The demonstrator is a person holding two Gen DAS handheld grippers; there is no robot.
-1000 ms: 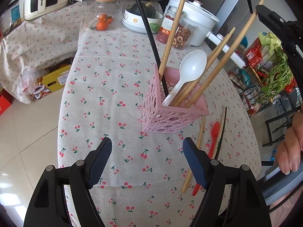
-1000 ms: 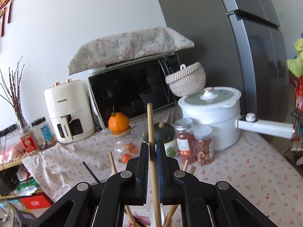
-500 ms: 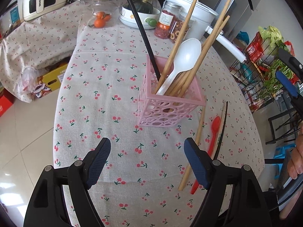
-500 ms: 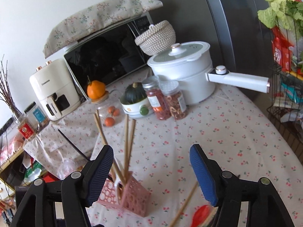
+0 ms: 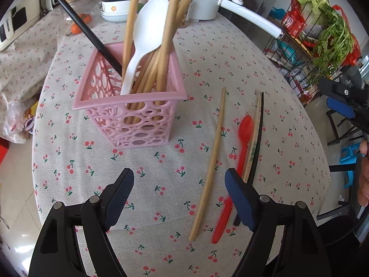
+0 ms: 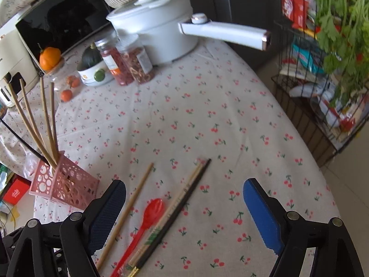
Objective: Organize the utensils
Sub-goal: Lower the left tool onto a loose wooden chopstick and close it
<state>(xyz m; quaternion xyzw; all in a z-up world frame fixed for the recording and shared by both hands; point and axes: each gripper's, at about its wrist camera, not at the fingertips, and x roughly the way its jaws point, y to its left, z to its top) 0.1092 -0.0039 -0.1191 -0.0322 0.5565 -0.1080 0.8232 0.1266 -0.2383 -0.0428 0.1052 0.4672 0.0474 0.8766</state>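
A pink openwork basket [image 5: 129, 98] stands on the cherry-print tablecloth with a white spoon [image 5: 150, 23], several wooden chopsticks [image 5: 161, 53] and a black chopstick [image 5: 80, 26] upright in it. To its right a wooden chopstick [image 5: 212, 161], a red spoon [image 5: 244, 133] and a wooden and black chopstick pair [image 5: 259, 124] lie loose. My left gripper [image 5: 178, 180] hovers open over the cloth in front of the basket. My right gripper [image 6: 184, 189] is opening its jaws above the red spoon [image 6: 152, 210] and the black chopstick [image 6: 184, 205], touching nothing. The basket [image 6: 66, 184] sits to its left.
At the table's far end stand a white pot [image 6: 156, 23] with a long handle, two jars [image 6: 129, 60], a bowl with a squash [image 6: 92, 69] and a microwave. A wire rack [image 6: 322, 92] with greens stands off the right edge. A person's hand [image 5: 363, 173] shows at right.
My right gripper let go of the wooden chopstick, which now stands in the basket, opened wide and tipped down over the loose utensils. My left gripper moved lower and right, closer to the basket.
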